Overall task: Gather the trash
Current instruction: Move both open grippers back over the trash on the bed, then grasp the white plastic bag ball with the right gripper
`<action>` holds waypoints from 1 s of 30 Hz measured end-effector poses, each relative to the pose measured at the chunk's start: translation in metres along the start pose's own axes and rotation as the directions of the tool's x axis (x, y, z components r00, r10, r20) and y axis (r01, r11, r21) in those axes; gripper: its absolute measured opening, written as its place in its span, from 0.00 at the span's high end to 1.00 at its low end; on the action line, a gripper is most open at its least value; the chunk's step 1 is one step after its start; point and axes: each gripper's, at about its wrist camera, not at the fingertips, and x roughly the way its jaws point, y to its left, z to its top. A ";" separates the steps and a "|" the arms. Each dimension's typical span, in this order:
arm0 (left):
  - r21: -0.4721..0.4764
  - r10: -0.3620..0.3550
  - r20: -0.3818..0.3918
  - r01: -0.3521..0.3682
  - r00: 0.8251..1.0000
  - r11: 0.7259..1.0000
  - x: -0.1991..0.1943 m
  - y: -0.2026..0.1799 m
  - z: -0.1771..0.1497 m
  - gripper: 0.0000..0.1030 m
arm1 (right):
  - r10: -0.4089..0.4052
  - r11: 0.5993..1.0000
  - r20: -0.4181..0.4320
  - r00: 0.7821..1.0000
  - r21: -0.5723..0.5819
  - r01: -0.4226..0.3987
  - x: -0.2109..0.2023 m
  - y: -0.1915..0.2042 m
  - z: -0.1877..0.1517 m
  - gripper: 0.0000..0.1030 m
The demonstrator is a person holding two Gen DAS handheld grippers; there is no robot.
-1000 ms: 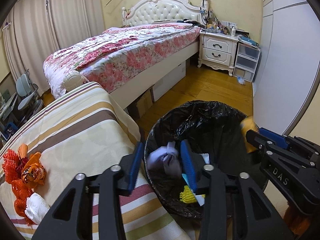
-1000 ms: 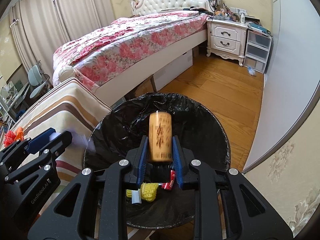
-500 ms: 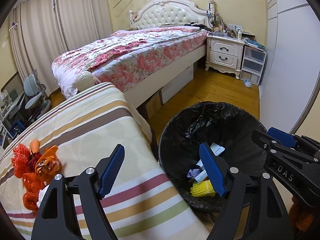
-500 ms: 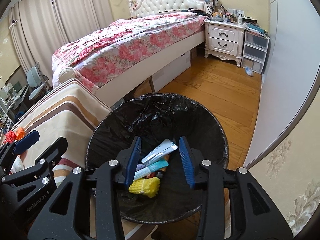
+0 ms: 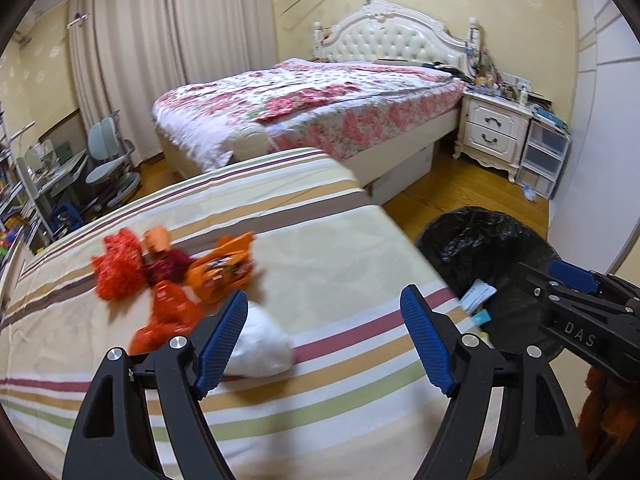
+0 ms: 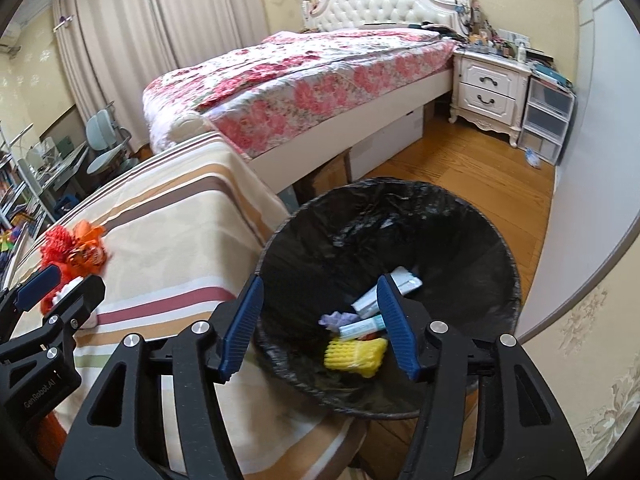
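Observation:
A black-lined trash bin [image 6: 496, 240] stands on the floor beside a striped table [image 5: 320, 216]; it also shows in the left wrist view [image 5: 480, 232]. Inside lie a yellow ridged piece [image 6: 354, 356], tubes [image 6: 366, 302] and a purple scrap [image 6: 336, 319]. On the table sits a pile of orange and red wrappers [image 5: 172, 276] and a white crumpled wad [image 5: 260, 350]. My left gripper [image 5: 324, 340] is open and empty over the table, just right of the wad. My right gripper [image 6: 318, 324] is open and empty over the bin.
A bed with a floral cover [image 5: 320, 108] stands behind the table. A white nightstand [image 5: 492, 132] and plastic drawers [image 5: 544, 156] line the far wall. A desk and chairs [image 5: 104, 168] are at far left. Wooden floor [image 6: 480, 176] lies past the bin.
Both grippers opened and dropped their items into the bin: the purple scrap from the left, the brown cylinder from the right. My left gripper then swung left over the table toward the wrappers.

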 end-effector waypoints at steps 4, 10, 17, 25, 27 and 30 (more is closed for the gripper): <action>-0.051 0.053 -0.003 -0.053 0.999 0.997 -0.007 0.034 -0.010 0.26 | 0.035 0.998 -0.004 0.999 -0.045 -0.035 -0.002 0.026 -0.002 0.39; -0.129 0.118 -0.024 -0.120 0.993 0.984 -0.015 0.078 -0.024 0.25 | 0.098 0.988 -0.022 0.995 -0.116 -0.100 -0.003 0.068 -0.007 0.37; -0.187 0.185 -0.049 -0.191 0.981 0.964 -0.023 0.122 -0.042 0.25 | 0.157 0.965 -0.053 0.986 -0.205 -0.165 -0.002 0.117 -0.014 0.36; -0.241 0.224 -0.084 -0.237 0.971 0.941 -0.026 0.158 -0.059 0.25 | 0.212 0.931 -0.084 0.974 -0.285 -0.228 0.000 0.166 -0.021 0.35; -0.253 0.226 -0.090 -0.242 0.970 0.937 -0.027 0.165 -0.061 0.25 | 0.221 0.923 -0.091 0.971 -0.301 -0.238 0.001 0.176 -0.023 0.35; -0.265 0.217 -0.094 -0.234 0.972 0.935 -0.028 0.170 -0.064 0.25 | 0.222 0.916 -0.102 0.970 -0.318 -0.243 0.007 0.187 -0.024 0.35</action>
